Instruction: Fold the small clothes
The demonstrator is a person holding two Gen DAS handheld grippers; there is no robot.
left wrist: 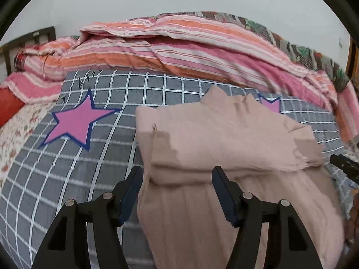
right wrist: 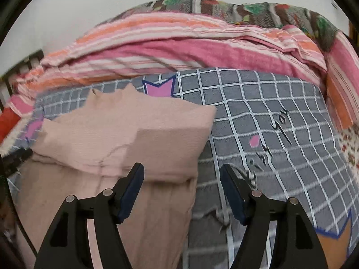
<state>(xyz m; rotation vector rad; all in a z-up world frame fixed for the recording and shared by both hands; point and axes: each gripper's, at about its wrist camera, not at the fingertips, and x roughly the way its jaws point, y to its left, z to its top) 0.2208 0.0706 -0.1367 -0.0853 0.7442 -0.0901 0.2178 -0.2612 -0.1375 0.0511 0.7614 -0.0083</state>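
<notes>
A: Left hand-held gripper (left wrist: pixel 177 174) spread wide, nothing held, poised over the near left edge of the pink garment (left wrist: pixel 224 157). Right hand-held gripper (right wrist: pixel 181 172) equally wide, empty, straddling the garment's right edge.

B: And the garment itself?

A: Lying on the grey checked blanket (left wrist: pixel 89 168) on the bed, roughly mid-blanket, toward the near edge. Far portion already doubled back toward the near side, its crease visible as a thick layered band (right wrist: pixel 112 148) across the cloth. Near portion flat, single layer, running out of view at the bottom.

B: So partly done?

A: Probably one fold in, judging by the layers. Sleeve or leg shape not clear enough to call. Likely left: another fold to bring the long near part up, then some smoothing, since the top layer sits a little uneven at its far corners.

B: Anything else around?

A: Striped quilt (left wrist: pixel 179 44) heaped along the bed's far edge, well apart from the garment. No other small clothes in sight.
</notes>
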